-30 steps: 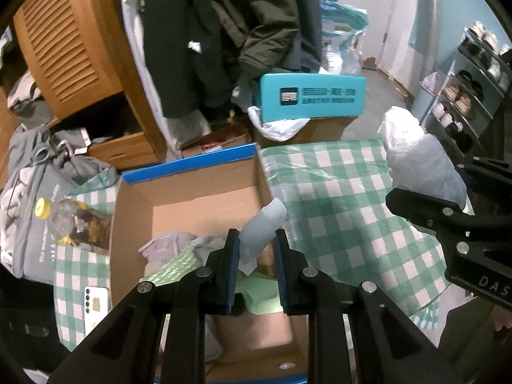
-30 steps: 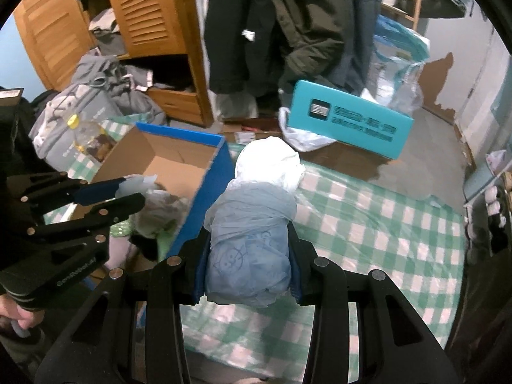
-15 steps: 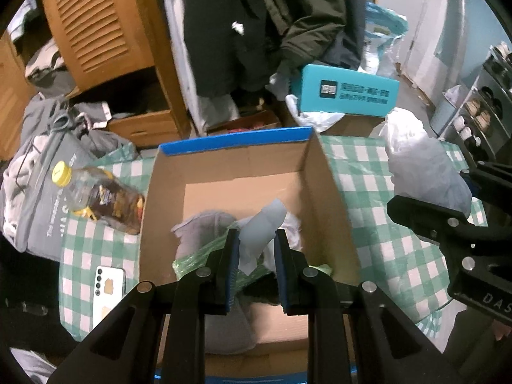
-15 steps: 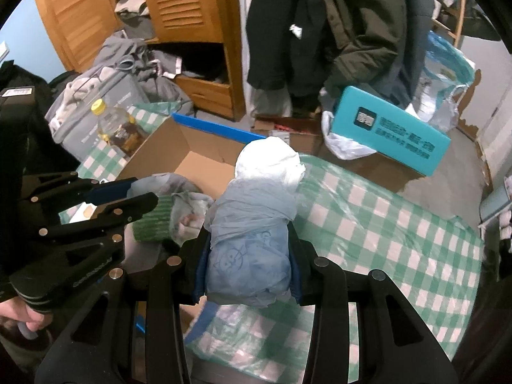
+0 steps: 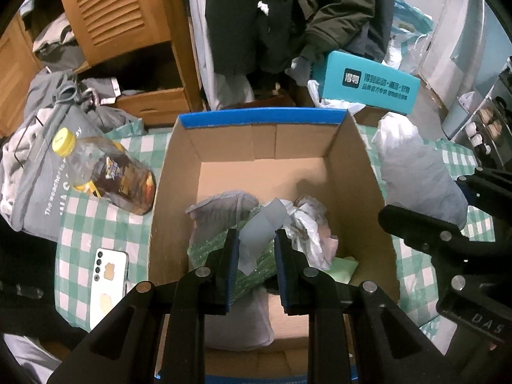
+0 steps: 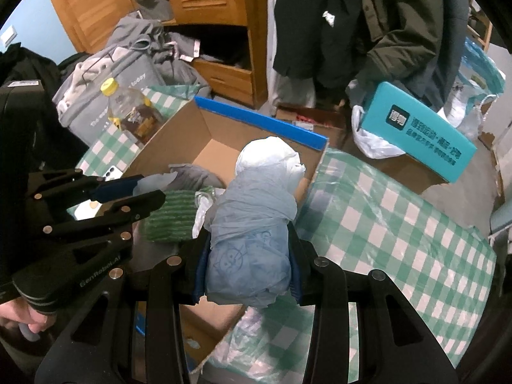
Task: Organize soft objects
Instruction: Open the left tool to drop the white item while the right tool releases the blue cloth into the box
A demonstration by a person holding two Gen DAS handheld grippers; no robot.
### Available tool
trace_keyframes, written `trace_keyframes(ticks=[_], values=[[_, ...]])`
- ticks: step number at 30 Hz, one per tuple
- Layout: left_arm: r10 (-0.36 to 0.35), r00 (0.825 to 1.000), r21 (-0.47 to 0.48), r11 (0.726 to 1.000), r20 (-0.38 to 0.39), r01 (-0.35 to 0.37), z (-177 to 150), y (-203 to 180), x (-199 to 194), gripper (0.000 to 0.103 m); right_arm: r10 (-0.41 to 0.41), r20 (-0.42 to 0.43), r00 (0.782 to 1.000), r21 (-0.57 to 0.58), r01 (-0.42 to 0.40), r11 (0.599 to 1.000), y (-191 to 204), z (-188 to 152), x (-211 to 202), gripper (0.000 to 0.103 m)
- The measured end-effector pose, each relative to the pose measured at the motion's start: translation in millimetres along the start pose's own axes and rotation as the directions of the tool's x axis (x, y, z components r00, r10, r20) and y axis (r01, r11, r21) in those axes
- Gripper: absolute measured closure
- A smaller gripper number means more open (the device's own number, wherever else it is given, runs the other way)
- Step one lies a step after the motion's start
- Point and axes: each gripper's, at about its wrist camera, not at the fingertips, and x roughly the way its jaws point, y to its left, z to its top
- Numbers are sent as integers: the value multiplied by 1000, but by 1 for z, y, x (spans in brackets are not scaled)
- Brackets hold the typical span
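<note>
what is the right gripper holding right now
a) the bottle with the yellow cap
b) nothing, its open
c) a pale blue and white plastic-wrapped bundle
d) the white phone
c: in the right wrist view the right gripper is clamped on the pale blue and white bundle, which sticks up between its fingers beside the cardboard box.

My left gripper (image 5: 256, 252) points toward twelve o'clock, jaws pinched close on a pale grey cloth (image 5: 260, 227). My right gripper (image 6: 249, 256), at its three o'clock, has jaws spread wider, clamping a blue-white bundle (image 6: 252, 224).
</note>
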Motion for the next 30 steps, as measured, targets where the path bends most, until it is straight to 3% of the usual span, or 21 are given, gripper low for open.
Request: trace_keyframes(ticks=[12, 16, 30], values=[[25, 999, -21, 999, -20, -25, 1, 6, 7, 73, 58, -33, 998, -4, -58, 998, 5, 5, 18, 60], [35, 999, -18, 999, -8, -35, 2, 7, 4, 54, 50, -26, 998, -8, -50, 999, 4, 5, 18, 48], [68, 995, 10, 998, 73, -69, 3, -8, -31, 24, -5, 53, 999, 44, 3, 999, -12, -1, -22, 33]])
